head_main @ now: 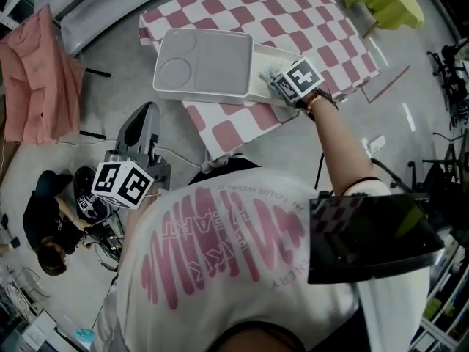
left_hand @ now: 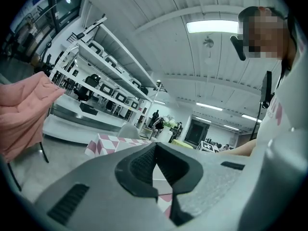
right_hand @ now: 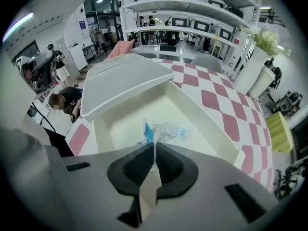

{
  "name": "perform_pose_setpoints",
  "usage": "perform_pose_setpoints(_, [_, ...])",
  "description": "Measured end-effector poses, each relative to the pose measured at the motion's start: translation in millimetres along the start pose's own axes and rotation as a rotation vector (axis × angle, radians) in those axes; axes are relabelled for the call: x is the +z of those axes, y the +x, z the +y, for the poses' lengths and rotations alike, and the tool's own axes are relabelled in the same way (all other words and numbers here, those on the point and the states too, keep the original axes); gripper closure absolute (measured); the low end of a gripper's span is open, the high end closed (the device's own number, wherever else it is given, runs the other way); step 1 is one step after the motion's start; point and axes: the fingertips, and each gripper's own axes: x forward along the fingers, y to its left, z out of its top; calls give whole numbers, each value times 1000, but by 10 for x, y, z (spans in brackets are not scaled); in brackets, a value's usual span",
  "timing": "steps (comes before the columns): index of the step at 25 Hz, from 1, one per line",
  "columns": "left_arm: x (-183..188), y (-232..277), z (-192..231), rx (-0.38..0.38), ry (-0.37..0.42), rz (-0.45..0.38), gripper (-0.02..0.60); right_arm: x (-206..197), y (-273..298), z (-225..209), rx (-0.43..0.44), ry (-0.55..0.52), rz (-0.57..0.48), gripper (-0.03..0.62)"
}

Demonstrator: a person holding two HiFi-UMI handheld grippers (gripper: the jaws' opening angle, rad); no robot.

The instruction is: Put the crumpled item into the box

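crumpled item [right_hand: 166,130]: apparently nipped by its edge in closed jaws of right gripper [right_hand: 153,146], low inside open box [right_hand: 211,129] for release; left gripper [left_hand: 155,149] closed, empty, parked aside.

Lower centre, head view: my shirt [head_main: 220,248] carries pink print, seen upside down. I read "HEART" with confidence; the smaller lines are too fine to confirm.

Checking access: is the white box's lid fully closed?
No, the lid sits shifted aside, leaving the box open with the crumpled plastic wrapper inside.
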Motion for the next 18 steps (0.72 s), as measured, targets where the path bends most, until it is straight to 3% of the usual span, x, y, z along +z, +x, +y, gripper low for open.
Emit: perform_pose_setpoints(18, [-36,-6,52,55,3,-6,575,12,89,-23,57,-2,64,583])
